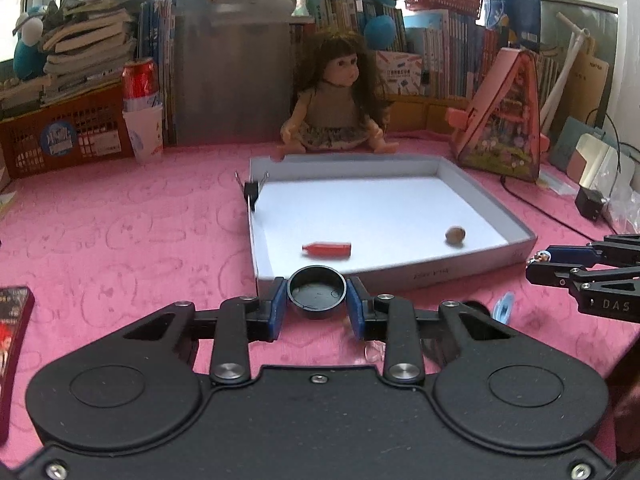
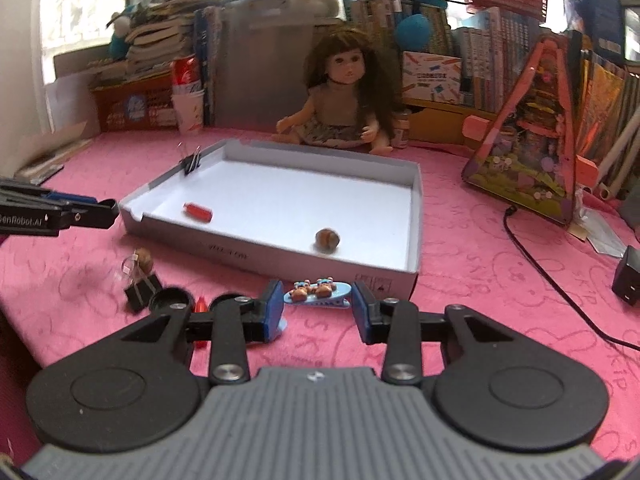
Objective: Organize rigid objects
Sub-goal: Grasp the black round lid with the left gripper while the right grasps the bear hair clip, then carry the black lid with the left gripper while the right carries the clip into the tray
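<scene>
Left gripper (image 1: pixel 317 307): you have it pinching a round black cap (image 1: pixel 317 291) between the blue pads (image 1: pixel 276 309), open side up, right at the near wall of the box.
Book (image 1: pixel 14 344): it lies at the far left edge of your left view, on the pink cloth (image 1: pixel 120 240).
Red crate (image 1: pixel 60 136): it stands at the back left with a red can (image 1: pixel 140 78) set in a white cup (image 1: pixel 145 132) just beside it.
Loose pile: in your right view a black binder clip (image 2: pixel 140 290) with a small brown nut (image 2: pixel 144 260) behind it, another black cap (image 2: pixel 170 300) and a small red piece (image 2: pixel 201 305) sit on the cloth to the left of your right gripper.
Box (image 1: pixel 460 270): the shallow white tray sits in the middle of the cloth, well ahead of both tools.
Box, left wall: a second black clip (image 1: pixel 251 192) is clamped upright on the rim.
Box, inside: a small red bottle (image 1: pixel 328 250) lies on its side toward the left; a brown nut (image 1: pixel 455 235) rests toward the right, well apart from it.
Doll (image 1: pixel 340 96): it sits just behind the far wall of the box, facing you.
Right gripper (image 2: pixel 318 312): your fingers are spread, with a blue hair clip (image 2: pixel 318 295) carrying small bear figures lying between the tips; whether the pads touch it you cannot tell.
Pink toy house (image 2: pixel 532 140): it stands at the back right, with a black cable (image 2: pixel 552 276) running across the cloth in front of it.
</scene>
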